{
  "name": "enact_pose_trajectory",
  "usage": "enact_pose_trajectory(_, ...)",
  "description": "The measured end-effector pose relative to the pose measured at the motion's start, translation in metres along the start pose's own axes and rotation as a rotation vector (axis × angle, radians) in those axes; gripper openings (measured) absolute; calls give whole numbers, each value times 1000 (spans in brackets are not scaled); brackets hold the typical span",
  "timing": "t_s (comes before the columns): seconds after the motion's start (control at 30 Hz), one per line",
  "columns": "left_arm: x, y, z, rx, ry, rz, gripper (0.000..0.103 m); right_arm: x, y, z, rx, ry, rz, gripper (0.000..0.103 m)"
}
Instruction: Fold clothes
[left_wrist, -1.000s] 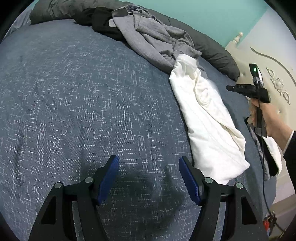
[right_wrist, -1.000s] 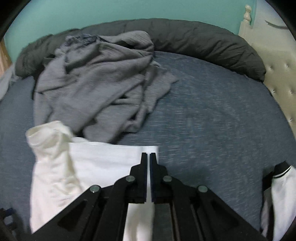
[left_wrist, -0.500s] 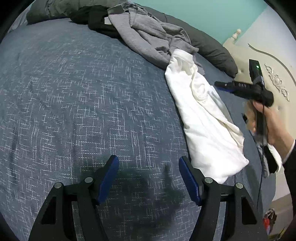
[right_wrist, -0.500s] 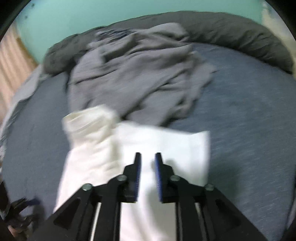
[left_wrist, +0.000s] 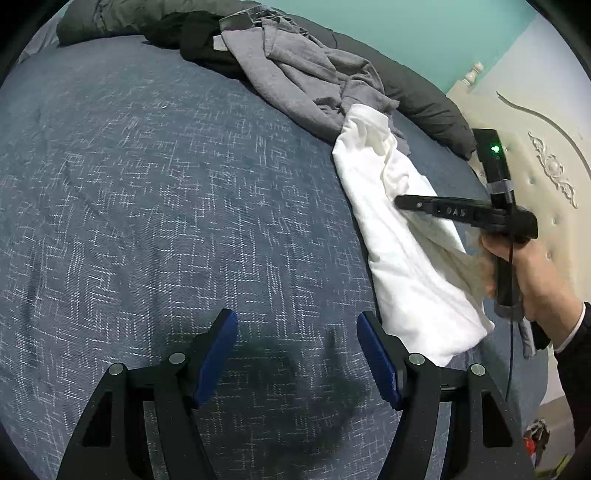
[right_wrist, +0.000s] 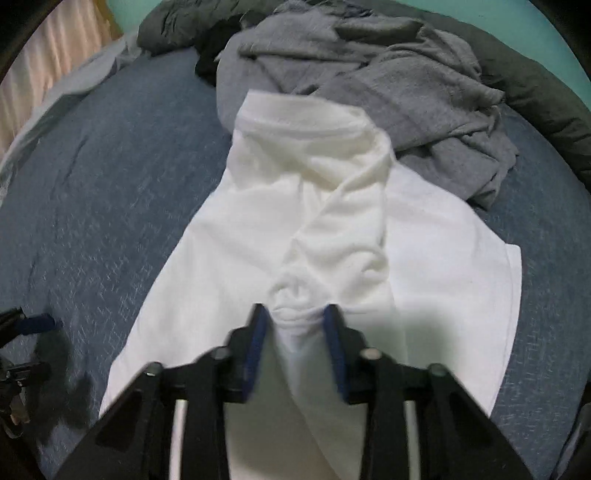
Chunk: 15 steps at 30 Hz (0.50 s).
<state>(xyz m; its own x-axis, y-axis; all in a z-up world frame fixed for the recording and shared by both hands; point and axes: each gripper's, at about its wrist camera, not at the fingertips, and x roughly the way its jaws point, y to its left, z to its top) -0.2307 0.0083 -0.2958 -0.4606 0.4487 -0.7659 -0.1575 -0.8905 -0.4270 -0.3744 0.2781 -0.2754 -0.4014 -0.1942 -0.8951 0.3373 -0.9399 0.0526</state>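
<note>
A white garment (left_wrist: 399, 266) lies lengthwise on the blue bed (left_wrist: 147, 184), crumpled along its middle. In the right wrist view its collar end (right_wrist: 306, 114) points away from me. My right gripper (right_wrist: 295, 328) is down on it. Its jaws are closing, and a bunched fold of white cloth sits pinched between the blue pads (right_wrist: 256, 332). From the left wrist view that gripper (left_wrist: 402, 202) reaches over the garment, held by a hand (left_wrist: 532, 273). My left gripper (left_wrist: 297, 350) hovers open over bare bedspread, just left of the garment's near corner.
A rumpled grey garment (left_wrist: 306, 77) and a black one (left_wrist: 199, 40) lie beyond the white one. A dark rolled duvet (left_wrist: 432, 107) runs along the far edge. A cream padded headboard (left_wrist: 546, 170) stands on the right.
The right gripper has swung in over the white garment and dropped onto it; its jaws parted from shut and now have a cloth fold between them. The left gripper has stayed put.
</note>
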Motion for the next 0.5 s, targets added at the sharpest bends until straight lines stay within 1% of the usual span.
enact_pose_trajectory(0.07, -1, 0, 0, 1, -2, 1, 71, -9, -11, 0, 42, -29, 19, 6)
enact_pose_trajectory(0.27, 1, -3, -1, -2, 0, -7, 71, -49, -57, 4, 163, -145, 13, 5)
enact_pose_trajectory(0.4, 4, -6, -2, 12, 6, -6, 71, -61, -96, 11, 244, -162, -40, 5)
enact_pose_trajectory(0.5, 5, -5, -2, 9, 12, -5, 71, -53, -115, 7, 284, -137, -109, 5)
